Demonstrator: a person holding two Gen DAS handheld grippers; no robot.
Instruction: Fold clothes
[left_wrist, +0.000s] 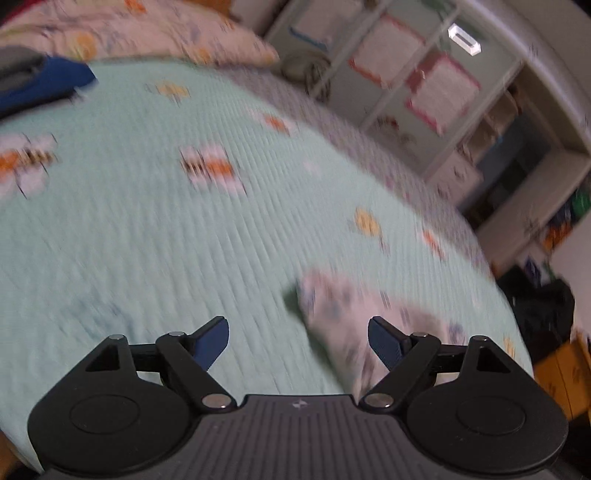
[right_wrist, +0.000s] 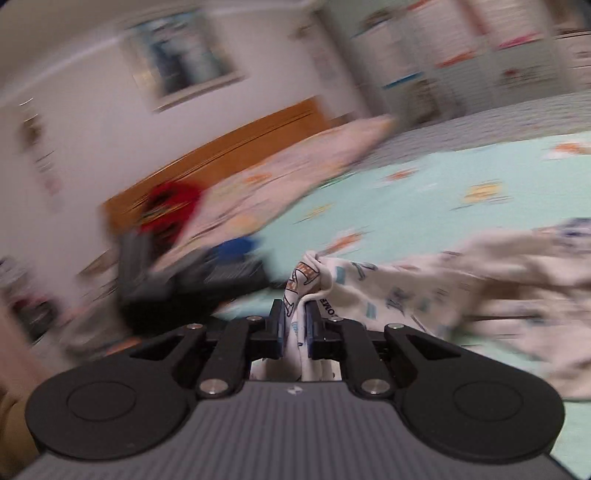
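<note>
The left gripper (left_wrist: 298, 341), a black two-finger tool with dark blue pads, stands released, its jaws spread wide with nothing between them, above a pale mint-green quilted bedspread printed with orange and white flowers (left_wrist: 155, 236). In the left wrist view a corner of the white cotton garment with small blue and grey prints (left_wrist: 354, 317) lies on that bedspread at about four o'clock, just past the right-hand finger and partly behind it; whether the pad touches the cloth is hard to tell through the blur. A folded dark blue cloth (left_wrist: 48, 83) rests at ten o'clock near a floral pillow (left_wrist: 147, 33), and white shelving with pink-edged bins (left_wrist: 439, 88) fills the two o'clock side. The right gripper (right_wrist: 296, 325) is clenched on a bunched edge of the same white printed garment (right_wrist: 424, 291), the fabric pinched between its pads and rising in a small knot just above them. From there the garment trails off toward three o'clock, across the bedspread. A red blurred item (right_wrist: 170, 206) sits at ten o'clock against an orange wooden headboard (right_wrist: 229, 147).
</note>
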